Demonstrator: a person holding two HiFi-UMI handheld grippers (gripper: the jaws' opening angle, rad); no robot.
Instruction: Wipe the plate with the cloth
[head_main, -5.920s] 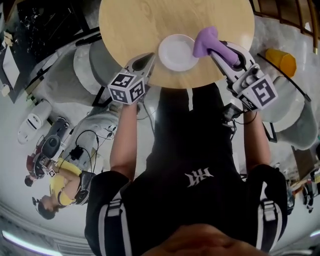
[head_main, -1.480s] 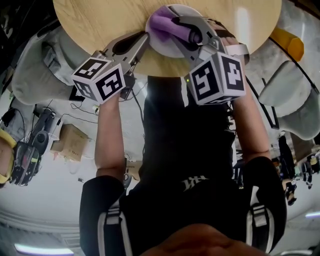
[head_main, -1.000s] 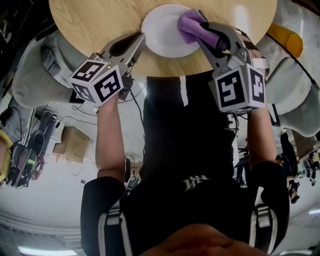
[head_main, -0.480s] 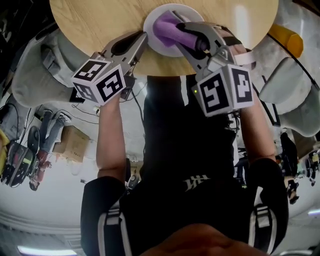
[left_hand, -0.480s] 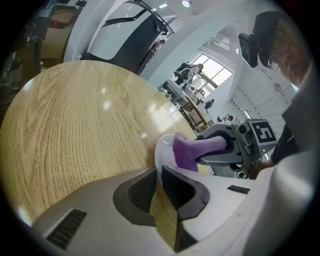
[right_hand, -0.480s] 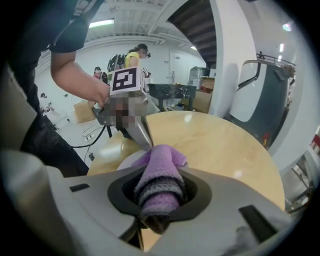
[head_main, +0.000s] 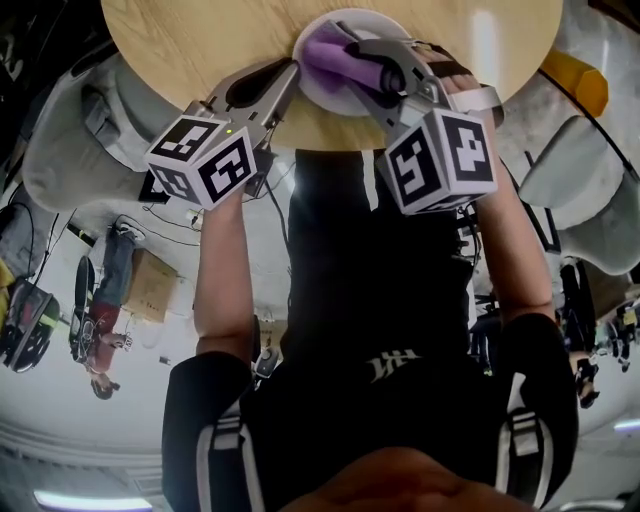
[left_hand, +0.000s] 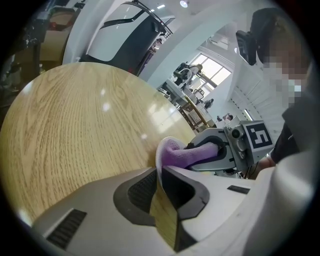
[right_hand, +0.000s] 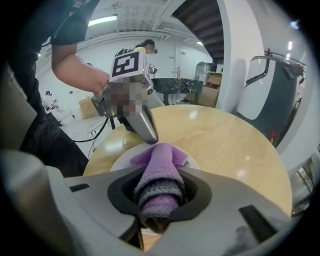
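Cloth down on the plate, both grippers busy

Round wooden desk with a pale chair crowding its edge. The white plate sits at the near side, and the left gripper has narrow jaws closing on its rim. The right gripper jaws clamp the purple cloth, which lies on the plate. Its grey stripe only shows in the right gripper view. Can't read the shirt logo.

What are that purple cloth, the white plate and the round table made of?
Purple cloth: soft fuzzy fabric, nap visible, perhaps microfibre.
Round white plate: smooth, ceramic or plastic, unclear.
Round table: pale wood grain, glossy reflections, possibly laminate.
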